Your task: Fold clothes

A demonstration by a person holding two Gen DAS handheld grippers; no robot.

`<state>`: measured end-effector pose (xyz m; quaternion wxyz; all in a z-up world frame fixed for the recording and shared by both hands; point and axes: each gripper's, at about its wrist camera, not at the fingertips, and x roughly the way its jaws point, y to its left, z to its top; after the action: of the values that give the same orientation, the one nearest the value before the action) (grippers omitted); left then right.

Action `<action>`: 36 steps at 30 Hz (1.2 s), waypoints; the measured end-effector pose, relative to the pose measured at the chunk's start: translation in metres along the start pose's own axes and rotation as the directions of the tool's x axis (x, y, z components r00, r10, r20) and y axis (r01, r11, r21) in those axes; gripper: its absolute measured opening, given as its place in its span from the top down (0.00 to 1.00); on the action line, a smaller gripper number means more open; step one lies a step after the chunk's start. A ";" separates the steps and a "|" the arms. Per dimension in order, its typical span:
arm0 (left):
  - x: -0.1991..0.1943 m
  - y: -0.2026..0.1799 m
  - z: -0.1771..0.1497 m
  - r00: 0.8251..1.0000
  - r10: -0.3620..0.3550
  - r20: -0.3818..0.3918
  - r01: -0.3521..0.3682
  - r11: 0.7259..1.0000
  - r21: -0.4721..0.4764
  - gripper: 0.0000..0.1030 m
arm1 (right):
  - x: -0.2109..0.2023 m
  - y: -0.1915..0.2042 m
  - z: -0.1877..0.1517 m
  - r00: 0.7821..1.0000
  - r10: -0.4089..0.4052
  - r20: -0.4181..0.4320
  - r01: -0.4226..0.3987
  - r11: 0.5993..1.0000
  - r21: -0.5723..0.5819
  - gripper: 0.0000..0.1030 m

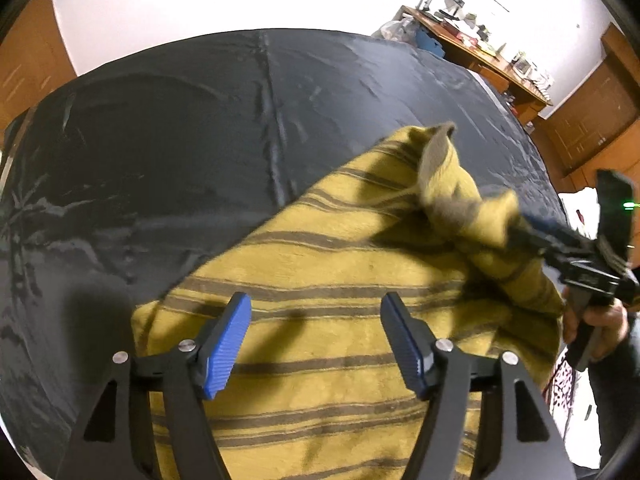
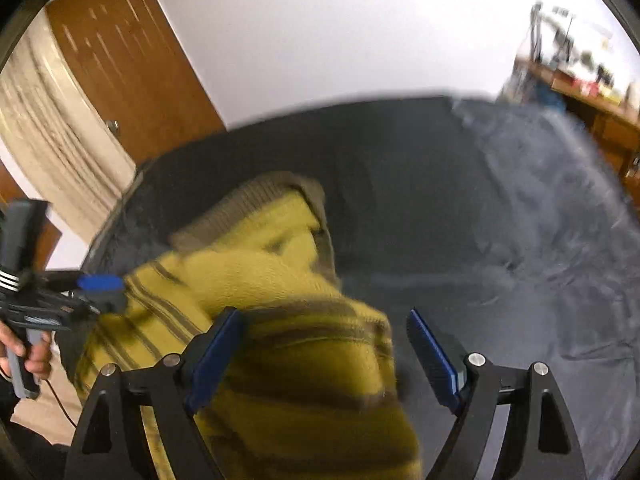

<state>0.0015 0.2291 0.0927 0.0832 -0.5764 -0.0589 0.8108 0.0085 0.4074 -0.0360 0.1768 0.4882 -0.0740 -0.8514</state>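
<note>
Item: striped yellow sweater (image 1: pixel 320 264), lying at the near edge of the dark sheet (image 1: pixel 160 140), one part bunched up, likely mid-fold. Left gripper (image 1: pixel 316 340): fingers spread above the flat cloth, gripping nothing. Right gripper (image 2: pixel 320 356): fingers spread astride the bunched fold, apparently released.

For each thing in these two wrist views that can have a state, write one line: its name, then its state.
striped sweater: partly folded, one part bunched up, lying on the dark cover.
left gripper: open, jaws apart above the sweater, nothing gripped.
right gripper: open, sweater between the jaws, pads not pressing it.
dark cover: spread out, wrinkled.
wooden door: closed.
wooden desk: cluttered.
</note>
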 end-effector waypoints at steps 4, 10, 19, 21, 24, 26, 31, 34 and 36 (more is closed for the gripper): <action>0.001 0.017 0.002 1.000 0.024 0.000 -0.024 0.999 -0.049 0.30 | 0.036 -0.019 -0.007 0.984 0.130 -0.118 -0.116 0.987 0.113 0.17; 0.004 0.040 0.005 0.999 0.036 -0.007 -0.037 0.988 -0.147 0.30 | 0.017 0.001 -0.015 0.990 0.126 -0.070 -0.118 0.987 0.108 0.72; -0.012 0.032 0.010 0.999 0.001 0.049 0.006 0.990 -0.142 0.29 | -0.054 0.102 -0.066 0.963 0.265 -0.045 -0.268 0.954 -0.137 0.79; -0.020 0.030 0.011 0.997 -0.028 0.074 0.039 0.989 -0.143 0.27 | -0.053 0.126 -0.090 0.959 0.266 -0.099 -0.282 0.935 -0.217 0.79; -0.032 0.028 0.009 0.993 -0.039 0.107 0.051 0.992 -0.118 0.22 | -0.050 0.147 -0.118 0.951 0.263 -0.160 -0.299 0.911 -0.283 0.79; -0.034 0.029 0.008 0.994 -0.035 0.100 0.046 0.992 -0.114 0.22 | -0.050 0.148 -0.125 0.946 0.267 -0.182 -0.312 0.902 -0.299 0.79; -0.035 0.033 0.003 0.995 -0.059 0.085 0.070 0.988 -0.136 0.22 | -0.055 0.148 -0.141 0.931 0.285 -0.228 -0.349 0.880 -0.323 0.79; -0.043 0.022 0.006 0.987 -0.109 0.115 0.120 0.988 -0.100 0.22 | -0.053 0.153 -0.143 0.924 0.286 -0.253 -0.358 0.878 -0.318 0.79; -0.050 0.008 0.009 0.982 -0.135 0.133 0.142 0.989 -0.044 0.21 | -0.048 0.150 -0.144 0.925 0.286 -0.250 -0.357 0.879 -0.316 0.80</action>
<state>0.0087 0.2113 0.1407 0.1201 -0.5192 -0.1256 0.8368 0.1890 0.2931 -0.0263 0.4079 0.5102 0.0188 -0.7569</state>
